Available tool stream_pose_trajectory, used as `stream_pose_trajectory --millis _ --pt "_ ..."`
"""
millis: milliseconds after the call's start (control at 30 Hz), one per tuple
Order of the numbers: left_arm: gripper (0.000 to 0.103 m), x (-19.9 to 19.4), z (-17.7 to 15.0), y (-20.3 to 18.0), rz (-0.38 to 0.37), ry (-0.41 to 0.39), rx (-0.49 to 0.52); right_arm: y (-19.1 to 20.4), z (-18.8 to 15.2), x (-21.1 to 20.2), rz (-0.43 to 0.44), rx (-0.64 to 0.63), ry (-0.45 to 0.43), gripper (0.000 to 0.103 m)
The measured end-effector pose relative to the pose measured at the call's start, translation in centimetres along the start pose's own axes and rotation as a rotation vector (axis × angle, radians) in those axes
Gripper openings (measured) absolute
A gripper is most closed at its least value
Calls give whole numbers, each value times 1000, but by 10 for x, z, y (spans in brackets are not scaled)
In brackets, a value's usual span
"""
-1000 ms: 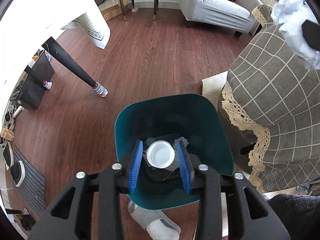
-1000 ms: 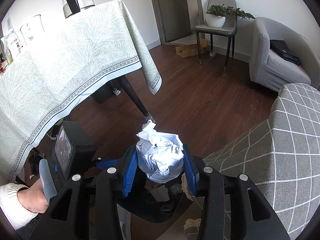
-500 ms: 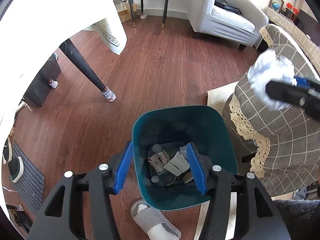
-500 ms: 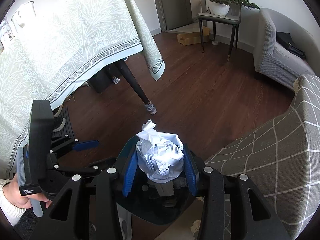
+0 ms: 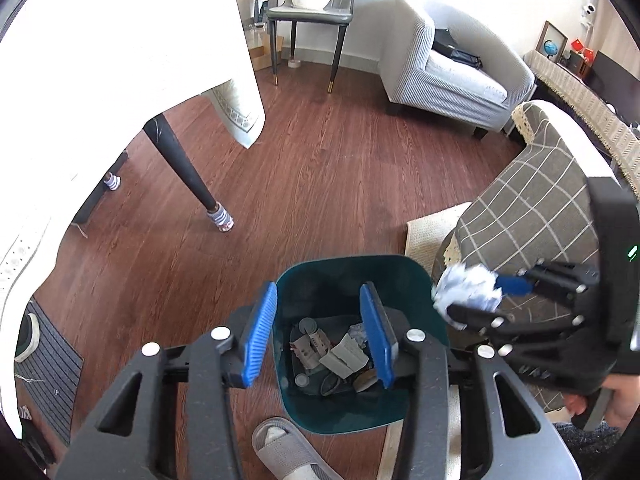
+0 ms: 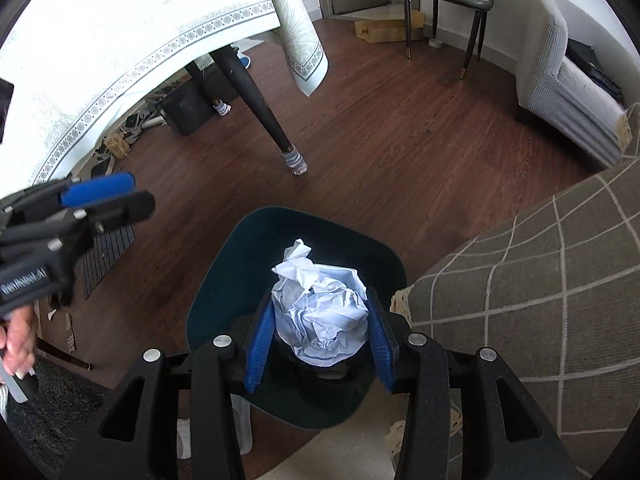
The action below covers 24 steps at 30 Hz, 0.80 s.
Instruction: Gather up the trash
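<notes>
A teal trash bin (image 5: 400,276) stands on the wood floor with several scraps of trash (image 5: 332,354) at its bottom. My left gripper (image 5: 318,336) is open and empty above the bin. My right gripper (image 6: 318,336) is shut on a crumpled white paper ball (image 6: 322,312) and holds it over the bin (image 6: 224,280). In the left wrist view the ball (image 5: 466,290) hangs at the bin's right rim. The left gripper also shows at the left of the right wrist view (image 6: 104,196).
A checked-cover seat (image 5: 532,208) stands right of the bin. A clothed table with a dark leg (image 5: 188,176) is to the left. A grey slipper (image 5: 288,448) lies by the bin, a grey armchair (image 5: 448,68) and a side chair (image 5: 308,16) farther off.
My left gripper opened and dropped a white cup into the bin, then rose. My right gripper carried the paper ball down and over the bin.
</notes>
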<state>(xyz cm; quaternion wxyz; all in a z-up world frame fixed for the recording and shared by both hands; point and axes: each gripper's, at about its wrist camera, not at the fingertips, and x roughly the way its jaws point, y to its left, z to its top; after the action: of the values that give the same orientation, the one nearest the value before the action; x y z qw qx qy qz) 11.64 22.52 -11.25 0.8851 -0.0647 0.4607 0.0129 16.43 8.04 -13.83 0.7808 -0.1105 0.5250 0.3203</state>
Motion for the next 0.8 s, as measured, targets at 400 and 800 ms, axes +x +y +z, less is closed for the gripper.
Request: stream_pose_trajectory --millis 400,800 --pt "54 -29 18 -20 -58 -88 -14 0 -20 2 -2 -40 46 65" --pt "77 -68 34 -63 28 -252 99 -6 -25 -42 10 -56 -53 65"
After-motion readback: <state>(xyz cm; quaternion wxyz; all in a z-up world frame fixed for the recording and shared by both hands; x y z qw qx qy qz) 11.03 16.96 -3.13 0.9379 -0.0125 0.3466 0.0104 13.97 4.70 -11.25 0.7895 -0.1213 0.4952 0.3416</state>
